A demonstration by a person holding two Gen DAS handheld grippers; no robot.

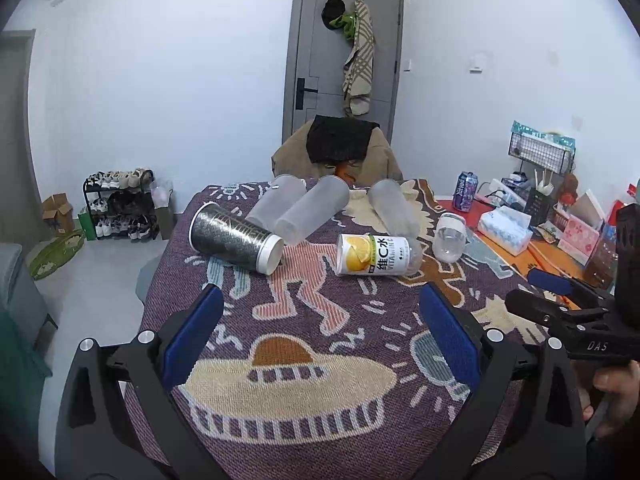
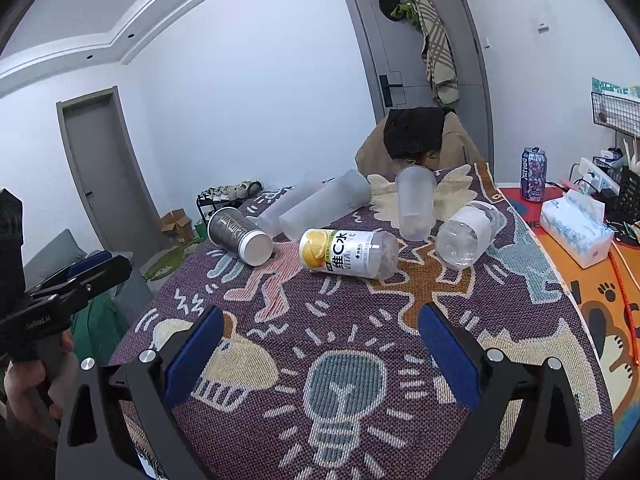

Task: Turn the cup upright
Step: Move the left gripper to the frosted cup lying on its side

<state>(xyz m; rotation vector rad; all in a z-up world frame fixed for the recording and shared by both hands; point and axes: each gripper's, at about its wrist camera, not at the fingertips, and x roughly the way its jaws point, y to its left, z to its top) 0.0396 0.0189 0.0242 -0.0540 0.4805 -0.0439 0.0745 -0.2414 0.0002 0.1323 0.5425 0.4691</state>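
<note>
Both the left gripper (image 1: 322, 322) and right gripper (image 2: 320, 344) hovered with blue-padded fingers spread wide, holding nothing. Well ahead of them on the woven patterned cloth (image 2: 360, 360) lay 3 frosted plastic cups (image 1: 312, 210) (all on their sides), beside a dark printed cup (image 1: 234, 238) and a labelled clear bottle (image 2: 348, 254).

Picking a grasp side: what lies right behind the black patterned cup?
Two frosted cups lie on their sides just behind the black patterned cup. Whether they touch it is hidden by its body.
</note>
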